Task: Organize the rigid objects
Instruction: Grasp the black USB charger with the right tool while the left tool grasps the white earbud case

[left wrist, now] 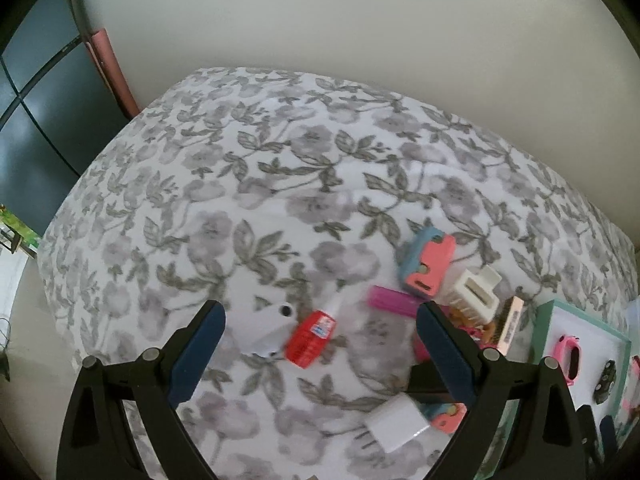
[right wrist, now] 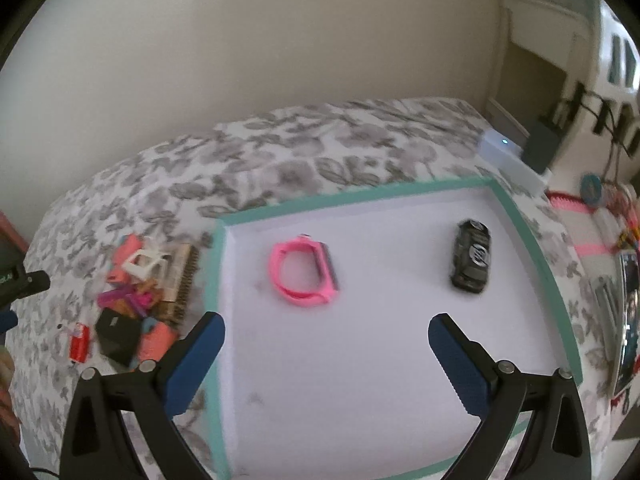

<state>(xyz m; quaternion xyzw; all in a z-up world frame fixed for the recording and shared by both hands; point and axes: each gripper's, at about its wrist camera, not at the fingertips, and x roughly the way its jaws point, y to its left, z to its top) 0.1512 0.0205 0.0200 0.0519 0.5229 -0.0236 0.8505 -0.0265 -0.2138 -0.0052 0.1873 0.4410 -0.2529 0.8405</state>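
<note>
A shallow white tray with a teal rim (right wrist: 360,194) lies on a floral bedspread. In it are a pink wristband (right wrist: 304,274) and a black toy car (right wrist: 471,256). My right gripper (right wrist: 326,330) hangs open above the tray's near half, nothing between its fingers. My left gripper (left wrist: 320,318) is open over a pile of small things: a red glue bottle (left wrist: 310,336), a white earbud case (left wrist: 266,330), a magenta stick (left wrist: 392,300), a blue and pink clip (left wrist: 426,266), a white plug (left wrist: 396,424) and a comb (left wrist: 508,328). The tray's corner (left wrist: 554,312) shows at the right.
The floral bedspread (left wrist: 260,184) stretches far and left of the pile. A plain wall stands behind the bed. A white box with a lit dot (right wrist: 508,156), cables and colourful items (right wrist: 624,240) lie to the tray's right. A black square object (right wrist: 118,336) sits in the pile.
</note>
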